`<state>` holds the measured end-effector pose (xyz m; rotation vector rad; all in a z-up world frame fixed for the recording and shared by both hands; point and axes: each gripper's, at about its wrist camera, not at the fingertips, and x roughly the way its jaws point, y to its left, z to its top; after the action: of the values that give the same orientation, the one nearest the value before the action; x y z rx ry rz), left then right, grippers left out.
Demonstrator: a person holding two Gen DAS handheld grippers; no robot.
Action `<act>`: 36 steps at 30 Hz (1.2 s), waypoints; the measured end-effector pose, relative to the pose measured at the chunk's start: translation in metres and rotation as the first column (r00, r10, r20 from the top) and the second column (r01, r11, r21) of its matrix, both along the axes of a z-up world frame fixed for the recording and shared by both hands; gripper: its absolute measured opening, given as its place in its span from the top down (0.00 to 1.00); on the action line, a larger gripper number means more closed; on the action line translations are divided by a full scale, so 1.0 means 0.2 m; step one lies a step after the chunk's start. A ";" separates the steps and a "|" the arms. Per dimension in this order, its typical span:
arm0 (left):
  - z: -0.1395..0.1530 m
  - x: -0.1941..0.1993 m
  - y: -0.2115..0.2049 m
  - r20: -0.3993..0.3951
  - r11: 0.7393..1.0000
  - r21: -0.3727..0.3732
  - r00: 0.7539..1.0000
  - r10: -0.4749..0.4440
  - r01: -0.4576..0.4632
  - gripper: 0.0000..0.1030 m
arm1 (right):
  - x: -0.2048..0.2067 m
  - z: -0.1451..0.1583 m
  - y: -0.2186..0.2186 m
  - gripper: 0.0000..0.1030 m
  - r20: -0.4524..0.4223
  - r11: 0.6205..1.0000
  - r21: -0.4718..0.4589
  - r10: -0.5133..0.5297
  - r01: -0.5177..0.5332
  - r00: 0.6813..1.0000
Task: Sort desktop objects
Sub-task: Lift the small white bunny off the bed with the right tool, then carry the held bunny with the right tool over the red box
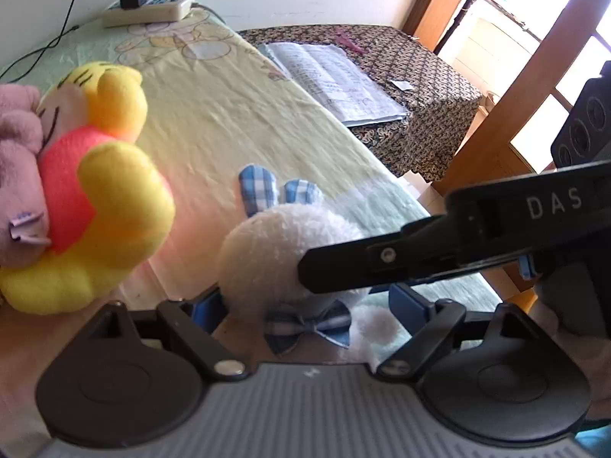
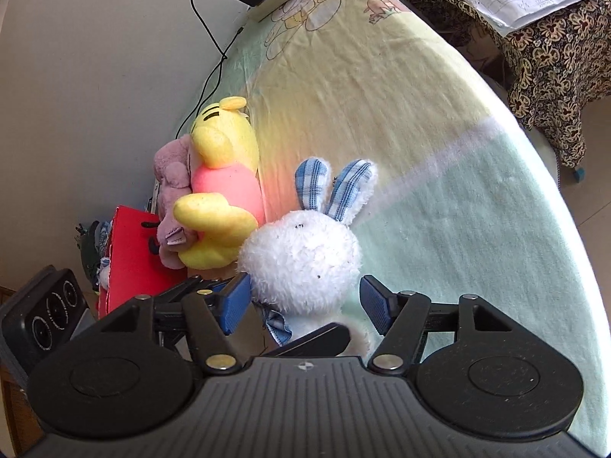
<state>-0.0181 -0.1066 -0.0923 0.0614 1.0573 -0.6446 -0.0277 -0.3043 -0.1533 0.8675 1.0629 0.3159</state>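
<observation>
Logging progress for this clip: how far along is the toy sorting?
Looks done: yellow bear and pink plush lean together by the wall. In hand: white rabbit sits between both grippers' open jaws, left gripper, right gripper, apparently not clamped. Left: placing the rabbit, probably with the others.

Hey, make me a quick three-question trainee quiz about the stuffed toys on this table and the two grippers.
1. True or false: the white plush rabbit with blue checked ears lies between the right gripper pads.
2. Which toy lies against the yellow plush bear in a pink shirt? A. pink plush toy B. green frog
3. Fill in: the rabbit wears a blue checked ____.

Key: 1 true; 2 A; 3 bow tie.
</observation>
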 end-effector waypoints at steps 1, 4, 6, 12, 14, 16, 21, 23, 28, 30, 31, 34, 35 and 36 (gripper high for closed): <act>-0.01 0.01 0.00 -0.007 1.000 -0.003 1.000 0.014 -0.014 0.19 | 0.01 -0.02 0.00 0.33 -0.007 1.000 0.023 -0.008 0.008 1.000; 0.01 0.02 0.02 -0.017 0.999 -0.022 0.999 0.028 -0.029 0.24 | 0.02 -0.05 0.01 0.38 -0.036 0.995 0.094 -0.007 0.010 0.999; 0.03 0.00 0.03 -0.008 0.999 -0.026 0.999 0.033 -0.033 0.24 | 0.02 -0.04 0.03 0.40 -0.024 0.996 0.089 0.010 -0.008 1.000; 0.17 -0.08 0.07 0.069 0.997 -0.065 0.997 0.039 -0.035 0.25 | -0.06 0.11 0.07 0.42 0.084 0.996 0.029 0.077 -0.080 0.993; 0.25 -0.12 0.08 0.125 0.997 -0.068 0.991 0.037 -0.028 0.25 | -0.09 0.19 0.09 0.42 0.141 0.996 0.004 0.084 -0.085 0.986; 0.33 -0.16 0.11 0.175 0.996 -0.079 0.984 0.044 -0.031 0.25 | -0.12 0.27 0.12 0.42 0.203 0.996 -0.026 0.093 -0.089 0.975; 0.50 -0.23 0.26 0.299 0.992 -0.108 0.949 0.099 -0.069 0.25 | -0.15 0.46 0.27 0.42 0.351 0.990 -0.080 0.135 -0.114 0.927; 0.57 -0.24 0.35 0.349 0.989 -0.116 0.928 0.128 -0.093 0.25 | -0.15 0.53 0.36 0.42 0.410 0.988 -0.092 0.153 -0.126 0.899; 0.73 -0.28 0.66 0.456 0.984 -0.119 0.873 0.172 -0.131 0.24 | -0.11 0.68 0.65 0.42 0.537 0.980 -0.124 0.200 -0.158 0.819; 0.78 -0.29 0.81 0.486 0.981 -0.122 0.852 0.192 -0.151 0.24 | -0.09 0.73 0.80 0.42 0.580 0.975 -0.143 0.221 -0.169 0.784; 0.80 -0.29 0.90 0.497 0.979 -0.126 0.844 0.203 -0.162 0.23 | -0.08 0.76 0.88 0.42 0.597 0.973 -0.152 0.231 -0.174 0.768; 0.84 -0.29 1.16 0.530 0.973 -0.125 0.816 0.230 -0.194 0.22 | -0.04 0.80 1.12 0.42 0.646 0.962 -0.180 0.272 -0.204 0.713; 0.85 -0.29 1.24 0.537 0.971 -0.122 0.809 0.238 -0.205 0.22 | -0.03 0.81 1.21 0.42 0.663 0.957 -0.197 0.290 -0.212 0.690; 0.85 -0.29 1.32 0.541 0.969 -0.120 0.804 0.247 -0.216 0.21 | -0.02 0.82 1.29 0.42 0.678 0.953 -0.212 0.303 -0.217 0.670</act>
<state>-0.0759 0.1578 0.0774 0.0665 0.4695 -0.3906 -0.0309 -0.0454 0.0100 0.4070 0.4591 0.7601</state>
